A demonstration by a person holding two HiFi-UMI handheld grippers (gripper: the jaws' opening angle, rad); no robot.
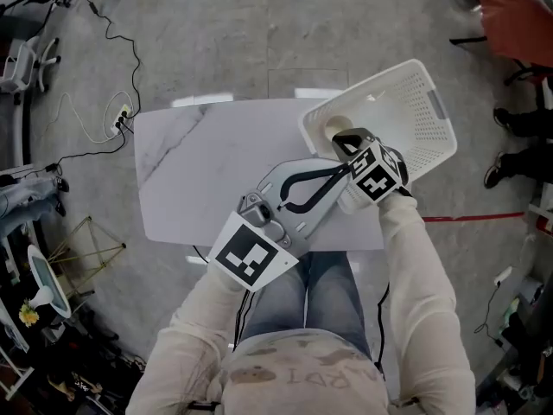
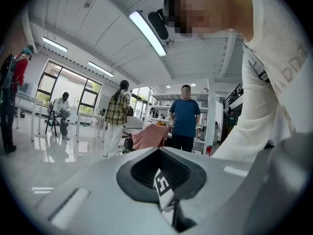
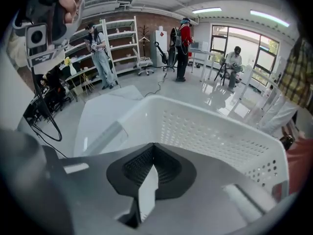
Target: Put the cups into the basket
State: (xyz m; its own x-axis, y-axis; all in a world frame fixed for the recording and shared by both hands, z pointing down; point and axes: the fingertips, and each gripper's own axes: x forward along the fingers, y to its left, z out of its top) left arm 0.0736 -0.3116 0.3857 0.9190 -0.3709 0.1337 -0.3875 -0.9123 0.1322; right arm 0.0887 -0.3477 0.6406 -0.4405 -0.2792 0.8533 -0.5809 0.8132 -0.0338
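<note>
Floor [image 1: 259, 41] of polished grey stone fills the room, with cables [image 1: 112, 59] trailing over it at the far left. Strip lights [image 2: 146, 31] run along the ceiling, tall windows [image 3: 244, 43] line one wall and open shelving [image 3: 122, 43] another, and several people [image 2: 185, 116] stand about.

At the middle stands a white, marble-veined table [image 1: 199, 171], its top bare on the left. A white perforated basket [image 1: 423, 119] sits askew at its far right corner, reaching past the edge.

The left gripper [image 1: 344, 169] lies over the table's near right part, pointing toward the basket; in its own view the jaws meet at the tips with nothing between them [image 2: 159, 148]. The right gripper [image 1: 341, 137] reaches over the basket's near rim, jaws likewise pressed together and empty [image 3: 152, 145].

A pale round cup [image 1: 335, 126] rests inside the basket's left corner, just beside the right gripper's tips; whether they touch cannot be told.
</note>
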